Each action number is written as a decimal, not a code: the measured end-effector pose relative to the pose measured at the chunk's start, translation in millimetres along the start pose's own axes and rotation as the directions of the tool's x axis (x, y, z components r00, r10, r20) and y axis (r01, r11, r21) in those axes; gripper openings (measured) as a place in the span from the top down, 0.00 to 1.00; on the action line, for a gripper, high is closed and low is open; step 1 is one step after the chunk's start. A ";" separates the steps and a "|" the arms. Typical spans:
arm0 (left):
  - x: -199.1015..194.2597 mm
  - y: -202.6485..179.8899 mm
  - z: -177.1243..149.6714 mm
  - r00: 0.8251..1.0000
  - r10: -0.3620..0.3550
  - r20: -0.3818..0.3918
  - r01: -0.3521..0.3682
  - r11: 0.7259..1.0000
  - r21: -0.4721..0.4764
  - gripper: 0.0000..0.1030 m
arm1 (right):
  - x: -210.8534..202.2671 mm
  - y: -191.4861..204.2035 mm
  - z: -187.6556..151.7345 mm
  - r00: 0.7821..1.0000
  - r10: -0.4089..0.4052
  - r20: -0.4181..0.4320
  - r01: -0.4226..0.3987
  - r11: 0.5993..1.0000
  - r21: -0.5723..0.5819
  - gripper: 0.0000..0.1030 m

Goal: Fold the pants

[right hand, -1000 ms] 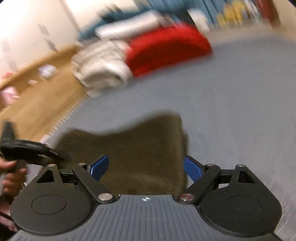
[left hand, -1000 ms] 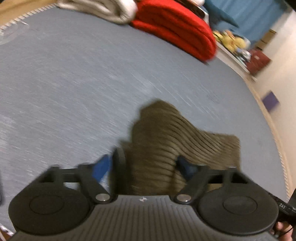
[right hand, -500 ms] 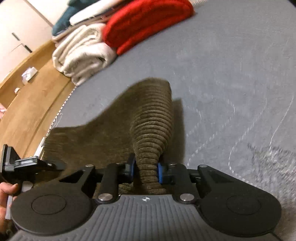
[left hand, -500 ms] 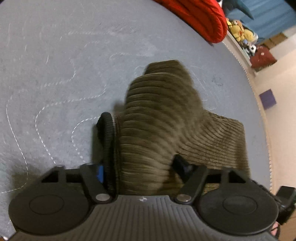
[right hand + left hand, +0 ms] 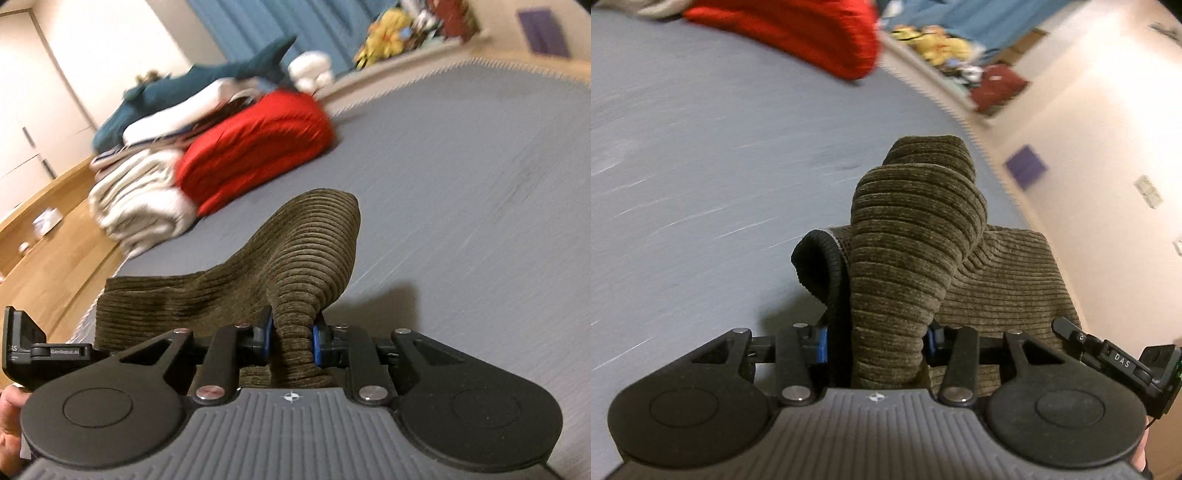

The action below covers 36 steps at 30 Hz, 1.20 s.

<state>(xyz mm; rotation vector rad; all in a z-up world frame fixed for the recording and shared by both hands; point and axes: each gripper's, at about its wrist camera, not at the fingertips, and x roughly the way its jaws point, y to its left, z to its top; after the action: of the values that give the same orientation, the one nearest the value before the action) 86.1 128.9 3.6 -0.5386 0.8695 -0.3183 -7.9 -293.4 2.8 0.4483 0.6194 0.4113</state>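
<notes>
Grey bedding (image 5: 701, 155) carries the pants (image 5: 908, 236) near its edge, lengthwise between the grippers. Its bunched ends are clamped by the left gripper (image 5: 875, 341), whose jaws have just been closing, and the right gripper (image 5: 291, 341).

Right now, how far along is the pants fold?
Done: the brown corduroy pants already lie as a compact rectangle. In hand: the left gripper, its jaws just closing, and right gripper each pinch a bunched end lifted off the grey mat. Left: lay that end over and release.
</notes>
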 end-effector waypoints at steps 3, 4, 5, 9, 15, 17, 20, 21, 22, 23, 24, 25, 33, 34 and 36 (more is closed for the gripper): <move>39.5 -29.9 13.9 0.998 -0.059 0.035 0.059 0.998 0.003 0.48 | -9.8 -25.9 35.6 0.998 -0.047 0.051 0.050 0.997 -0.061 0.79; 51.8 -34.6 16.9 0.998 -0.056 0.041 0.056 0.998 0.001 0.41 | -2.3 -35.3 44.5 0.997 -0.060 0.048 0.064 0.994 -0.090 0.78; 63.9 -37.1 18.3 0.999 -0.022 0.042 0.022 1.000 -0.002 0.36 | 6.3 -48.2 51.0 0.996 -0.082 0.035 0.086 0.990 -0.116 0.75; 79.8 -48.8 16.1 0.955 0.279 0.095 -0.285 0.958 0.045 0.33 | 41.4 -101.3 54.0 0.925 -0.380 0.012 0.380 0.920 -0.095 0.56; 53.6 -97.1 -5.2 0.979 0.118 0.169 -0.169 0.930 0.327 0.39 | 37.1 -86.3 25.1 0.982 -0.188 0.005 0.184 0.954 -0.235 0.56; 57.9 -110.8 -23.0 0.991 0.078 0.109 -0.121 0.874 0.471 0.50 | 42.8 -74.7 15.0 0.988 -0.153 -0.019 0.137 0.928 -0.347 0.58; 87.5 -113.4 -46.6 0.982 0.180 -0.052 -0.108 0.773 0.625 0.72 | 61.4 -72.0 -9.1 0.971 -0.149 -0.188 0.053 0.899 -0.436 0.57; 99.9 -104.4 -58.4 0.961 0.258 -0.100 -0.126 0.728 0.674 0.79 | 67.8 -70.4 -20.3 0.953 -0.168 -0.254 0.025 0.873 -0.486 0.58; 104.5 -100.7 -67.1 0.953 0.277 -0.119 -0.114 0.696 0.709 0.79 | 66.2 -65.3 -31.9 0.950 -0.189 -0.247 0.011 0.815 -0.579 0.58; 103.2 -103.7 -70.5 0.955 0.277 -0.109 -0.111 0.671 0.733 0.79 | 63.9 -60.6 -36.3 0.950 -0.193 -0.247 -0.005 0.778 -0.629 0.58; 100.8 -107.3 -67.3 0.953 0.279 -0.116 -0.110 0.678 0.727 0.79 | 62.3 -58.9 -35.9 0.947 -0.196 -0.256 -0.014 0.768 -0.640 0.58; 97.9 -108.1 -59.5 0.957 0.263 -0.122 -0.107 0.712 0.694 0.78 | 60.5 -60.9 -30.8 0.944 -0.186 -0.274 -0.027 0.782 -0.622 0.60; 110.3 -108.2 5.5 0.964 0.163 0.211 -0.240 0.877 0.417 0.73 | 48.0 -102.6 55.3 0.992 -0.128 -0.017 0.115 0.935 -0.336 0.52; 120.5 -111.6 7.0 0.961 0.167 0.219 -0.247 0.876 0.414 0.74 | 49.2 -115.0 66.3 0.990 -0.140 -0.001 0.134 0.950 -0.283 0.51; 144.4 -110.7 6.8 0.943 0.230 0.243 -0.319 0.835 0.449 0.77 | 65.4 -141.0 85.7 0.985 -0.171 0.014 0.170 0.969 -0.180 0.51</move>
<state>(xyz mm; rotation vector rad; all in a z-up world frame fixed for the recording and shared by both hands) 174.3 -28.4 -21.7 0.0312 0.6465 -0.2059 127.1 -401.3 -37.4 0.2189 0.6109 0.3008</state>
